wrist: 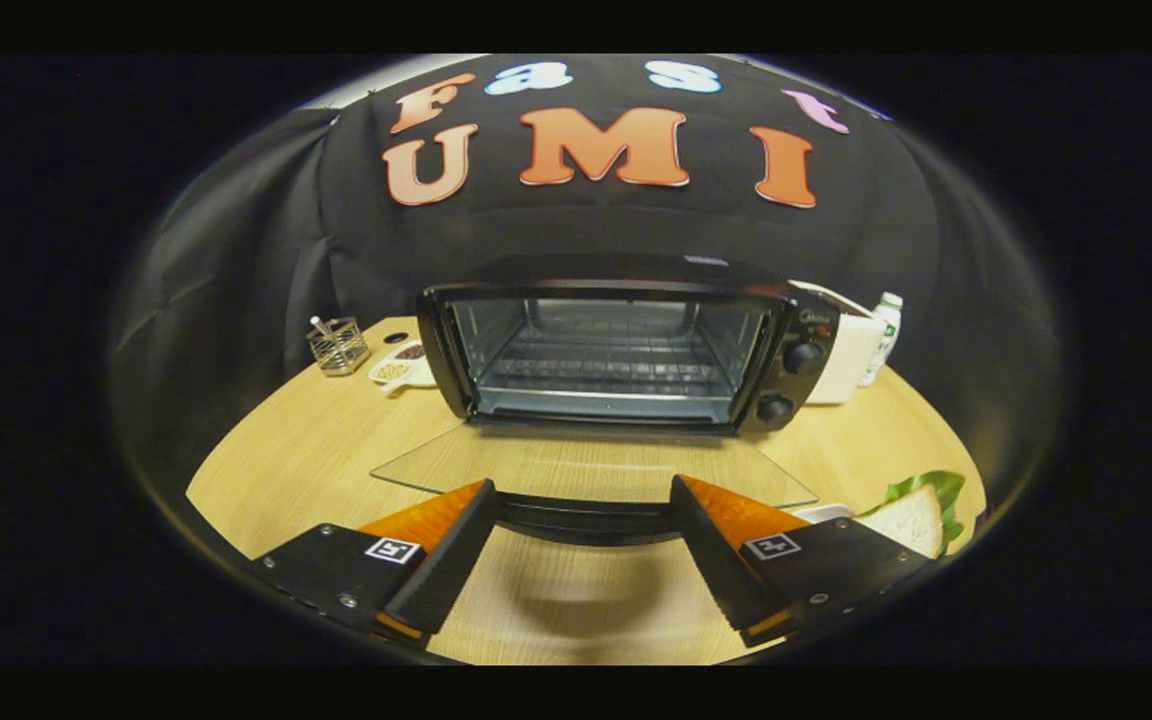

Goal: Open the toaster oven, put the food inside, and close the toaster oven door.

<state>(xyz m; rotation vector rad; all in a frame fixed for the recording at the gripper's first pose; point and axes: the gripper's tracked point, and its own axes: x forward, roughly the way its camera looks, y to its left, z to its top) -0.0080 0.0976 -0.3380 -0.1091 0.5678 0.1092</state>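
While claw (581,490) agape, oven door (596,470) just ahead.

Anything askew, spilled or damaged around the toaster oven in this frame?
Nothing stands out. The toaster oven sits square on the table, its glass door folded down flat, rack inside empty. The sandwich lies intact beside the right finger. The gripper has its jaws open, by the door handle.

A black toaster oven (626,350) stands on the desk with its glass door (591,470) swung fully down, lying flat; the door's dark handle (586,518) faces forward. Inside is a bare wire rack (611,365). 2 knobs sit on its right panel. A sandwich (911,515) with green lettuce lies right of the door.
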